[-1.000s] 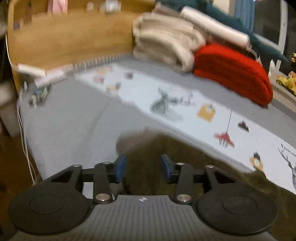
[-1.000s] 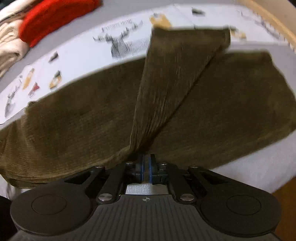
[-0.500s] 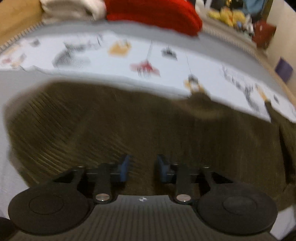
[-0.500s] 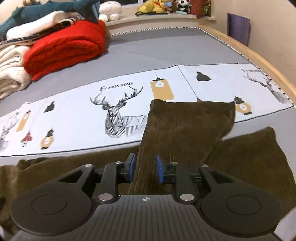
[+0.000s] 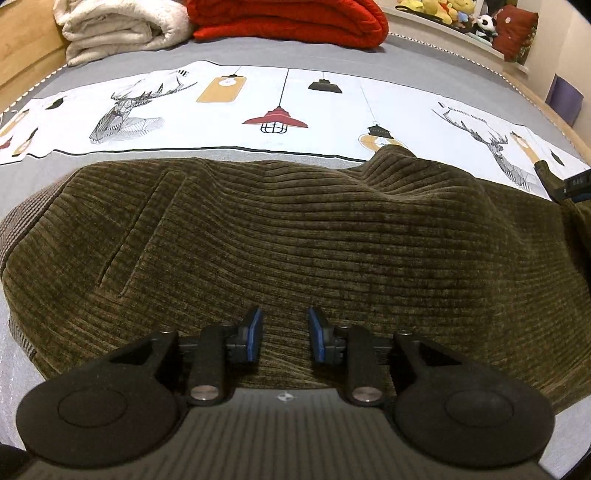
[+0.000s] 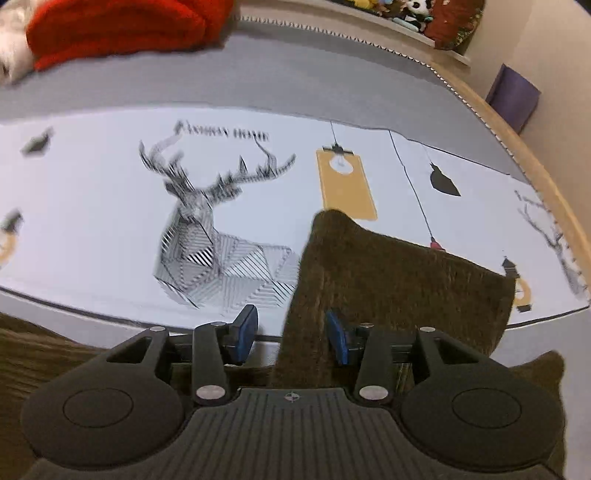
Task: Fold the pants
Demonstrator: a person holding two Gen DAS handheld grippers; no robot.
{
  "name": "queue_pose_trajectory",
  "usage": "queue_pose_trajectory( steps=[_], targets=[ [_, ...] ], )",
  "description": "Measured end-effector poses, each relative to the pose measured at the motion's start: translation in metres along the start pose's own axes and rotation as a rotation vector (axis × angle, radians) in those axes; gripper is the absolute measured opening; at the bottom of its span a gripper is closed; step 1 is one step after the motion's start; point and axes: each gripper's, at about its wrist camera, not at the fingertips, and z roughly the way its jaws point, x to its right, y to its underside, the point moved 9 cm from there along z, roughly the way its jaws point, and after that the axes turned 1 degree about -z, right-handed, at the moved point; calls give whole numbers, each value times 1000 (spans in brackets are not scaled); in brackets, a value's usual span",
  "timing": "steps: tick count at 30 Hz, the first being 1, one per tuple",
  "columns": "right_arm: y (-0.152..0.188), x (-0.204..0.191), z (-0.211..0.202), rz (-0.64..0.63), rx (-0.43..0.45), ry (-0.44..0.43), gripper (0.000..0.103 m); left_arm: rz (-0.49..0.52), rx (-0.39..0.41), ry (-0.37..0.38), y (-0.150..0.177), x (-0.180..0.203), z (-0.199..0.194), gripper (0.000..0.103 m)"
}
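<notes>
Since a second ago, the trouser leg has been let go by the right gripper (image 6: 291, 334), whose jaws, then pinched shut on the cloth, are now spread wide with nothing between them. The left gripper (image 5: 284, 338) has been swung from the grey corner of the bed onto the middle of the pants (image 5: 295, 236); its jaws are seen held wide apart over the ribbed cloth, gripping nothing.

The olive-brown corduroy pants are laid across the near part of the bed (image 5: 332, 48), on the grey sheet and partly over the white printed cloth (image 5: 258, 96) with deer and lamps. In the left wrist view the broad body of the pants fills the near half, a pocket seam visible at the left, with a raised fold at the far right edge. In the right wrist view a folded leg (image 6: 388, 288) is seen lying over the printed cloth to the right of the deer, its far corner touching the yellow lamp print; more of the pants lies at the near left and near right.

A red blanket (image 5: 288, 18) and a cream blanket (image 5: 118, 26) are stacked at the far side of the bed, plush toys (image 5: 443, 7) beyond them at the far right.
</notes>
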Motion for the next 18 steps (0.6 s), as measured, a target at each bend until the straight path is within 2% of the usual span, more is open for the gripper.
queue_pose_trajectory(
  steps=[2,3,5,8,11,15,18],
  targets=[
    [5,6,4,-17,-12,44,28,3,1,-3,1,0,0,31],
    [7,10,3,-7,-13,48,9,3,1,-4,1,0,0,31],
    [11,26,-6,60,-4,39,8,7,3,-5,1,1,0,31],
    [12,62,-39,176,55,62,7,2,3,-9,1,1,-1,31],
    [28,100,-73,263,88,67,7,-2,5,-9,2,0,-2,31],
    [85,149,-108,286,58,77,7,-29,-2,3,3,-4,-4,32],
    [148,170,-115,264,-61,48,7,-44,-4,10,3,-6,-4,32]
  ],
)
